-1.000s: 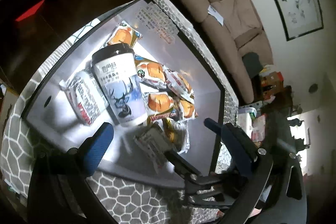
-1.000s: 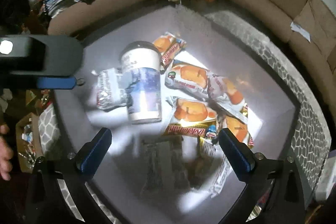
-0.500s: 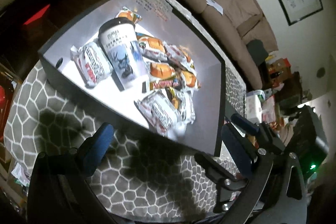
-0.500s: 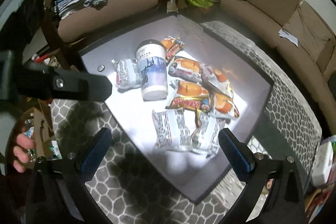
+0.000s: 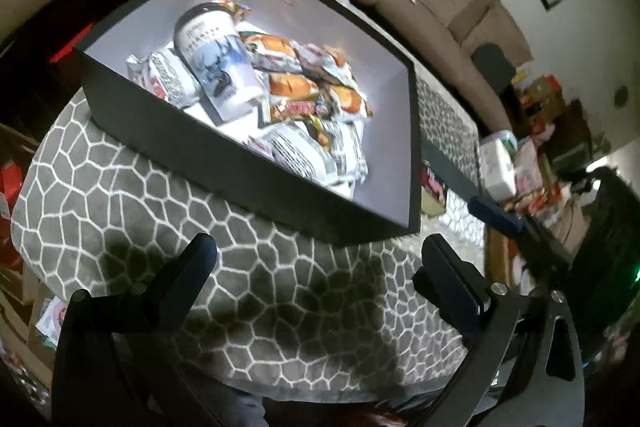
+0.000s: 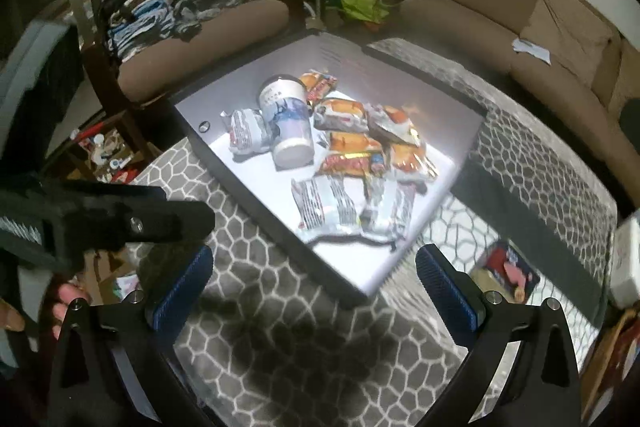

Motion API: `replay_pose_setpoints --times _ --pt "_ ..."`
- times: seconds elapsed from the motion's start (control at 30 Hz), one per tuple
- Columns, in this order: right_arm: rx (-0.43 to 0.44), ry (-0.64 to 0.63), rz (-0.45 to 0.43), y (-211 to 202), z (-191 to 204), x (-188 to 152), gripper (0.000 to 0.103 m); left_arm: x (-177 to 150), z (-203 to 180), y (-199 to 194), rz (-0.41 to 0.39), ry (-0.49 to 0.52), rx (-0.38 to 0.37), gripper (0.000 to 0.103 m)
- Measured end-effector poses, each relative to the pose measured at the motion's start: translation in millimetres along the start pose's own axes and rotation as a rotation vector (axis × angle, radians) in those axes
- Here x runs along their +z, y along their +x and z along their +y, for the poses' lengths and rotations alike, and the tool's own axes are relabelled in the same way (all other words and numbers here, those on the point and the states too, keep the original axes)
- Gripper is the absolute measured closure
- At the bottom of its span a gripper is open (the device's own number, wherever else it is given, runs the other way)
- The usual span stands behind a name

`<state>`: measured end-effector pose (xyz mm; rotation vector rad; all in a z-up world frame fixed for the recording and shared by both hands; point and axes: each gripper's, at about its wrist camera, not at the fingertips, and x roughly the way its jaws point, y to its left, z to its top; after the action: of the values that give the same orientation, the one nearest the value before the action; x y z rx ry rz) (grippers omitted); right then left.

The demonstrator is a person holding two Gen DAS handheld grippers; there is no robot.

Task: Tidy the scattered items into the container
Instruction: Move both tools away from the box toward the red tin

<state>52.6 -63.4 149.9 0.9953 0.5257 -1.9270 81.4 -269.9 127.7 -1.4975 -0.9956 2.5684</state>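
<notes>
The table cover [image 6: 304, 347], grey with a pale honeycomb pattern, carries the black box [image 5: 224, 155] with its white inside. The box looks stiff-walled and awkward to take with two fingers; I'd judge a wall edge the only place to grip it.

In it lies the paper cup [image 6: 286, 123], on its side, with a deer drawing and small print too blurred to read. It looks light and easy to crush, so best held across the body near the rim. Around it are the snack packets [image 6: 348, 143], light, crinkly, slippery foil, best pinched at a sealed end. One shows red lettering, unreadable.

A red-and-blue package [image 6: 506, 273] sits outside the box, near its corner.

Both tools hang back over the cover, empty: the left gripper [image 5: 316, 259] with jaws spread, the right gripper [image 6: 314, 277] likewise wide apart.
</notes>
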Motion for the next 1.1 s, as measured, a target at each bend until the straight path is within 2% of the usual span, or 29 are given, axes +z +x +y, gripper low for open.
replay_pose_setpoints --times 0.13,0.33,0.43,0.63,0.8,1.0,1.1 --pt "-0.016 0.028 -0.002 -16.5 -15.6 -28.1 0.000 -20.6 -17.0 9.0 0.028 0.045 0.001 0.000" --pt "-0.067 0.144 -0.011 -47.6 -57.5 -74.0 0.000 -49.0 -52.5 20.0 0.054 0.111 -0.012 0.000" --pt "-0.113 0.206 -0.018 -63.5 -80.5 -95.3 0.000 -63.7 -79.2 25.8 0.056 0.176 -0.011 0.000" --pt "-0.136 0.339 -0.035 -82.5 -123.5 -131.0 0.000 -87.5 -139.4 48.0 0.082 0.298 -0.056 0.000" --pt "-0.075 0.510 -0.075 -81.7 -174.2 -156.1 0.000 -82.0 -168.6 83.7 0.145 0.327 -0.065 0.000" --pt "-0.067 0.643 -0.071 -58.5 -241.7 -172.8 0.000 -66.7 -194.2 127.1 0.148 0.499 -0.020 0.000" --pt "-0.022 0.713 -0.078 -46.0 -273.2 -172.3 0.000 -60.5 -202.9 151.5 0.189 0.525 -0.036 0.000"
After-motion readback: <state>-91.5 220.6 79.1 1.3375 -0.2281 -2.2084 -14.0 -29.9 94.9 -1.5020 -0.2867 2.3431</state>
